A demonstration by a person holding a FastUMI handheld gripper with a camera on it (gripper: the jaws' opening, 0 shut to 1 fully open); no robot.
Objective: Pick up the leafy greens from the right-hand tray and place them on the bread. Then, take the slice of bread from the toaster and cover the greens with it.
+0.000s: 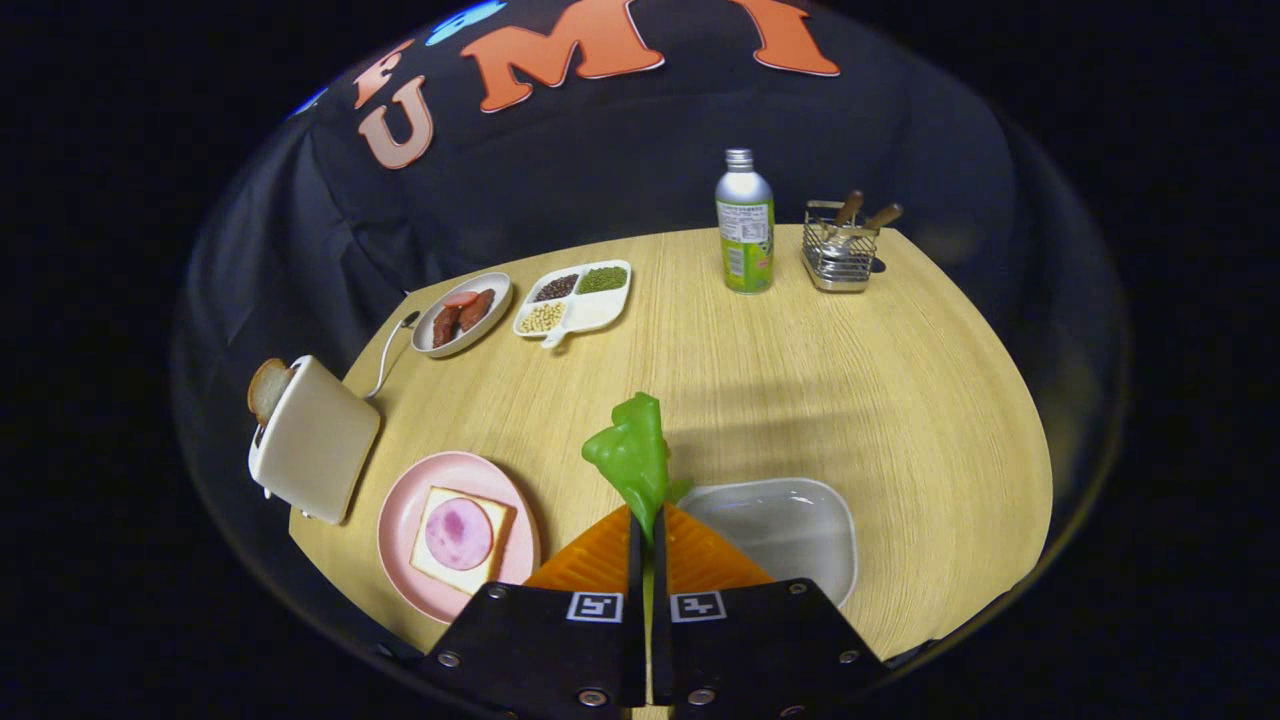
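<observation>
A bright green, glossy leaf of leafy greens [633,455] stands upright, crumpled and folded, its lower end pinched between the two orange fingers [700,558] of the tool [645,520], which are closed tight on it. The leaf is lifted above the wooden tabletop [800,380]. Just to the right of the fingers lies a pale grey tray [800,530]. To their left sits a pink plate [400,520] carrying a square slice of bread [497,522] topped with a round pink slice of ham [458,533]. Further left stands a cream toaster [315,440] with a slice of toast [266,388] poking from its top. Beyond are a dish of sausages [462,313], a divided dish of beans [573,297], a silver bottle [744,222] and a wire basket [840,250].
</observation>
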